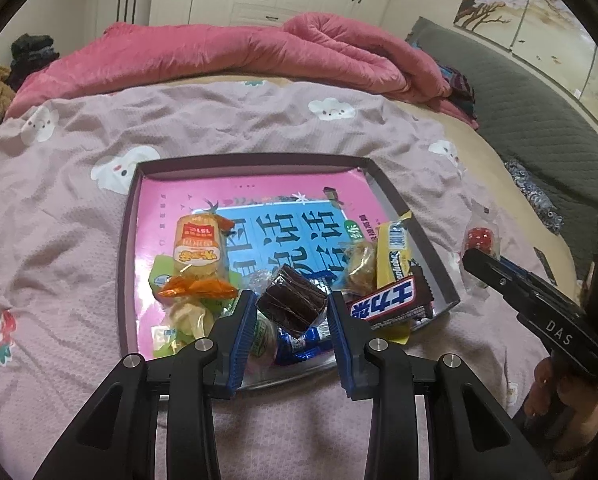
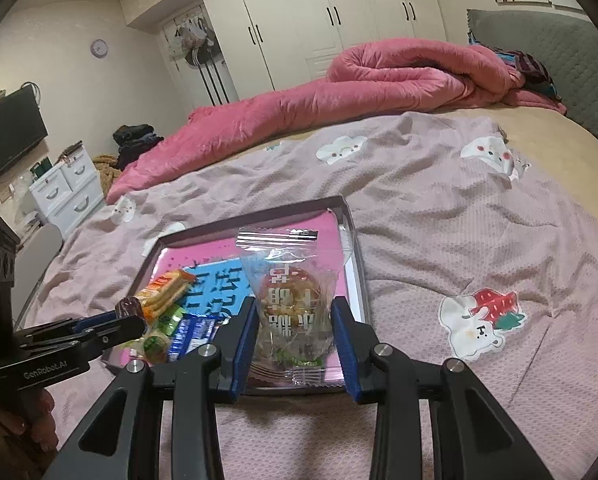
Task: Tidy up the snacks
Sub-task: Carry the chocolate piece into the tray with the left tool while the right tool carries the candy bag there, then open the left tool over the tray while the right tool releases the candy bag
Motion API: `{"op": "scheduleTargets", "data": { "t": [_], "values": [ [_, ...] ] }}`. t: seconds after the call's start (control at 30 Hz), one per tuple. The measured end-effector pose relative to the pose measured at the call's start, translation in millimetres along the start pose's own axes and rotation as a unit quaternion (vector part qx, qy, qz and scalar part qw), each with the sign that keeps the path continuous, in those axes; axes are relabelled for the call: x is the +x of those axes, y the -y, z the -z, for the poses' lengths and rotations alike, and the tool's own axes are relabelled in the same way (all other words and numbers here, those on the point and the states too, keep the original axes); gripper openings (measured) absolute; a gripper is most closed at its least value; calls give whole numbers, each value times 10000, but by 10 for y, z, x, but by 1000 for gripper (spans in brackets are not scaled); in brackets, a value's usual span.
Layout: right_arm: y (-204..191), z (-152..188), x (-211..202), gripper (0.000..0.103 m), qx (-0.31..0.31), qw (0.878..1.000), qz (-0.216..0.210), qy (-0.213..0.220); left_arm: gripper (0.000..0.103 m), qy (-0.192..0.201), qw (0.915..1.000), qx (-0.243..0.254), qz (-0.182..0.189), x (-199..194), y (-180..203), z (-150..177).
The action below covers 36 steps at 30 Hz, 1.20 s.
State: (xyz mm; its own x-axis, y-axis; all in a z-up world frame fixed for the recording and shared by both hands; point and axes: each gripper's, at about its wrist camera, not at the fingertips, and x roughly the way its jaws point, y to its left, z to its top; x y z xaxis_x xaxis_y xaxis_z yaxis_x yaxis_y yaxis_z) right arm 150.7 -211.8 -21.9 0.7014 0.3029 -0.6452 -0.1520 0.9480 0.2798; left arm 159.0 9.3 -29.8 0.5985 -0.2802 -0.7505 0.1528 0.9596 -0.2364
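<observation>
Snacks (image 1: 203,256) are lying light and crinkly in the tray (image 1: 128,216); left gripper (image 1: 292,312) is pinching a soft brownie (image 1: 292,301), right gripper (image 2: 295,322) a cake packet (image 2: 291,296) mid-body.

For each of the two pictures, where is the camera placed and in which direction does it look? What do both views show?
Left wrist: on the left hand-held gripper, looking down over the tray toward the wardrobe; it holds a brown snack; the right hand-held gripper and a hand show at right.
Right wrist: on the right hand-held gripper, beside the tray, facing the same way; it holds a clear-wrapped snack; the left hand-held gripper shows at left.
Shared: tray, pink quilt, wardrobe.
</observation>
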Motion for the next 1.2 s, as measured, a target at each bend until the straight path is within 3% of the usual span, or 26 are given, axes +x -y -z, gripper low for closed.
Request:
{"op": "scheduleTargets", "data": {
  "t": [0.43, 1.2],
  "values": [
    [68, 47, 304, 38, 6, 9991, 311, -272, 37, -156, 9999, -43, -39, 170, -22, 20],
    [71, 74, 444, 40, 15, 9987, 278, -416, 37, -237, 9997, -89, -19, 291, -18, 6]
  ]
}}
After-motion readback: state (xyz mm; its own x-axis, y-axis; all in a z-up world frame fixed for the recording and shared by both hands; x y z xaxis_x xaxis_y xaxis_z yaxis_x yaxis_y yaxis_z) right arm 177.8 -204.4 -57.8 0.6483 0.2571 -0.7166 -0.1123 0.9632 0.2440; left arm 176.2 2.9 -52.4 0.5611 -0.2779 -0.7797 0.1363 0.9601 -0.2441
